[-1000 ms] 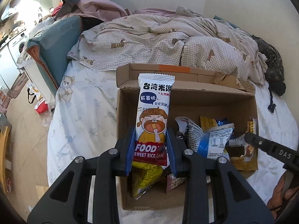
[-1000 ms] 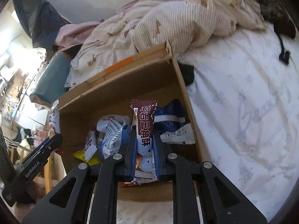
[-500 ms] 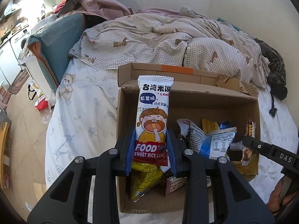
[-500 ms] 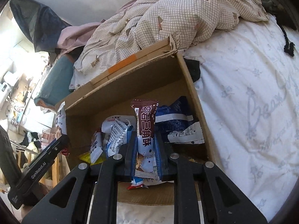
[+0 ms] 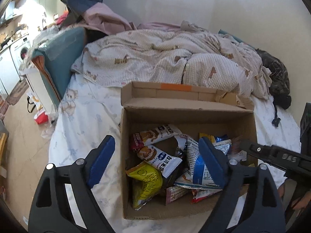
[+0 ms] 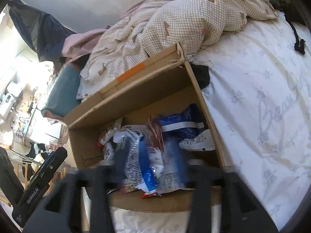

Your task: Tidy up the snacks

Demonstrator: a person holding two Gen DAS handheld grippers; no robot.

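Note:
An open cardboard box point(image 5: 186, 107) stands on the bed with several snack packets in it. My left gripper point(image 5: 156, 145) hovers over its left side with the jaws opening and nothing between the blue pads point(image 5: 101, 161). Below it a white rice cake packet point(image 5: 159, 157) lies loose on the pile, beside a yellow packet point(image 5: 145, 178). My right gripper point(image 6: 149, 155) is motion-blurred over the box point(image 6: 206, 112). Its jaws are opening and spread wide. A brown biscuit packet point(image 6: 155, 132) leans free on a blue-and-white bag point(image 6: 147, 165) in the box.
A rumpled checked duvet point(image 5: 175, 62) lies behind the box. The flowered sheet point(image 6: 262, 106) spreads out to the right. The right gripper's finger point(image 5: 272, 155) reaches over the box's right wall. Floor clutter and a teal headboard point(image 5: 58, 58) sit at the left.
Both grippers have opened. The rice cake packet left my left jaws and fell into the box. The brown biscuit packet dropped out of my right jaws onto the pile. The left gripper rose slightly.

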